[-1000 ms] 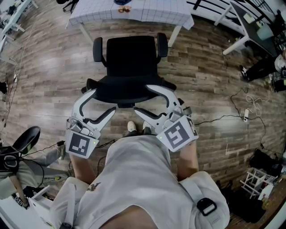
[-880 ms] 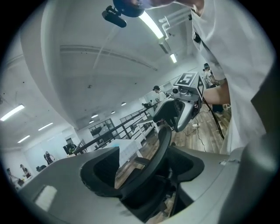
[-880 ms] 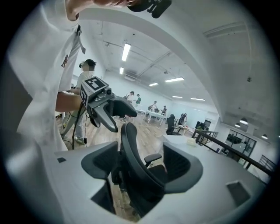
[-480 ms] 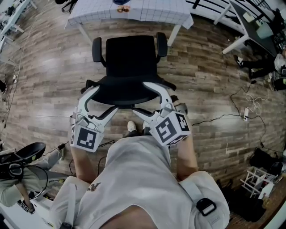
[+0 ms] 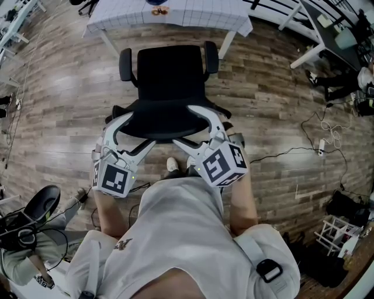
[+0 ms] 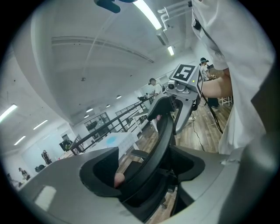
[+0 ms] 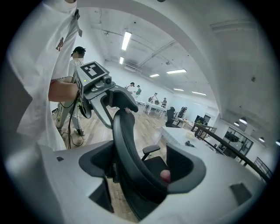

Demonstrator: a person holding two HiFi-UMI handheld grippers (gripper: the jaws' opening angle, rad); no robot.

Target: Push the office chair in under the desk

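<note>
Tools [image 5: 139,129] [image 5: 184,125] closer; chair [image 5: 170,76] front toward desk [image 5: 117,17]

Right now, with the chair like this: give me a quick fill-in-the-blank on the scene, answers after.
1. On the office chair, the left hand-held gripper and the right hand-held gripper each have the ___ between their jaws.
2. The office chair has ___ armrests.
3. Its seat faces the desk but is not yet ___ it.
Missing words: backrest; two; under.
Note: the left jaws have just been opening, the right jaws closing a little, with the backrest between both.
</note>
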